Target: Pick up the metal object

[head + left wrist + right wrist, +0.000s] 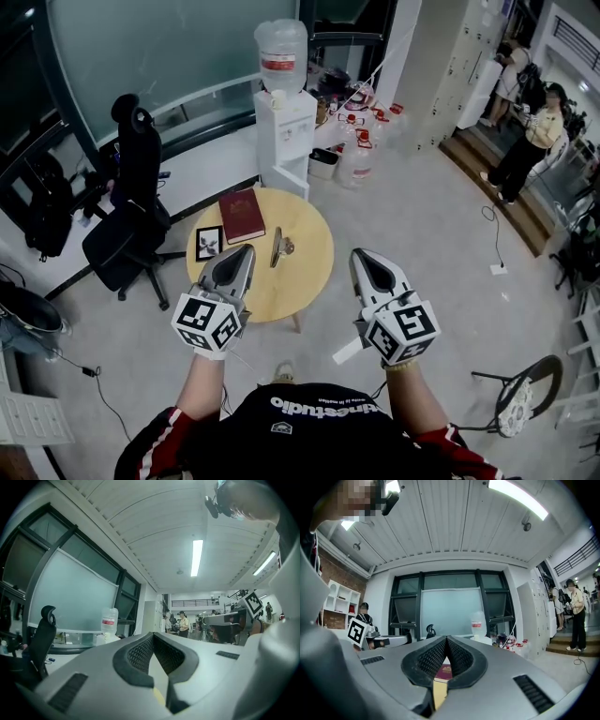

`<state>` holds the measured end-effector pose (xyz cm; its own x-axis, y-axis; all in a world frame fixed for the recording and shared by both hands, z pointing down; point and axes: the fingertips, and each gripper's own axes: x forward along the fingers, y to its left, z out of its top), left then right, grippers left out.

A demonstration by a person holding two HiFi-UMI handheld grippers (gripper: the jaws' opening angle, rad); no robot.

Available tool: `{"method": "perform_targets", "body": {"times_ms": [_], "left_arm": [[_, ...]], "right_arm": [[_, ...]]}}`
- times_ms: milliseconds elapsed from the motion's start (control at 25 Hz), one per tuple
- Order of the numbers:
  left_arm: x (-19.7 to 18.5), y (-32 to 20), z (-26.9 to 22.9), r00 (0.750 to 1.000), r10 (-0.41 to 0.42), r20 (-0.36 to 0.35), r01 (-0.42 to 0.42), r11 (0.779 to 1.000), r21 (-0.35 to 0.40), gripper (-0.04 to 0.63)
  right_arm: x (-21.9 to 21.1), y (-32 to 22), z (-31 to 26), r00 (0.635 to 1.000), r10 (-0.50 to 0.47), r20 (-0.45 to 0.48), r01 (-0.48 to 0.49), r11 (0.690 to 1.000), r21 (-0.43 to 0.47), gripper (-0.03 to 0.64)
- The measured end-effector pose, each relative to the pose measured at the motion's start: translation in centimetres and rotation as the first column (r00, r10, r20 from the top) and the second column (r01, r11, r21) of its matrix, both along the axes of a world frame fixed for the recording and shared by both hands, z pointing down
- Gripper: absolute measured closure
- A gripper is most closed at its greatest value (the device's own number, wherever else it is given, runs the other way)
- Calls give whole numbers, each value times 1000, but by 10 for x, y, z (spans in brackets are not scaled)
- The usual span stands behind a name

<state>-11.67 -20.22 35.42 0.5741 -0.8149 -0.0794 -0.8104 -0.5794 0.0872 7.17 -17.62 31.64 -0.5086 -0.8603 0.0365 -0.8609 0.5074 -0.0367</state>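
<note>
The metal object [279, 247], a shiny clip-like piece, lies near the middle of the round wooden table [309, 272], to the right of a dark red book [242, 215] and a small framed picture [208, 242]. My left gripper [247, 249] is held above the table's near left part with its jaws shut and empty, its tip just left of the metal object. My right gripper [360, 254] hovers beyond the table's right edge, jaws together, holding nothing. Both gripper views look level across the room; the red book [445, 671] shows through the right jaws' gap.
A water dispenser [286, 131] stands behind the table, with several water jugs [361, 141] beside it. A black office chair [131, 216] is at the table's left. People stand by the steps at the far right [534, 141]. Another chair [525, 394] is at lower right.
</note>
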Motion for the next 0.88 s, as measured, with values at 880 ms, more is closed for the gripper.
{"method": "perform_targets", "body": {"times_ms": [880], "left_arm": [[-30,-93,29,998,46,-38,-48,998,-33,580]], "right_arm": [[-36,-78,17,998,42,-48,-43,999,-26,590]]}}
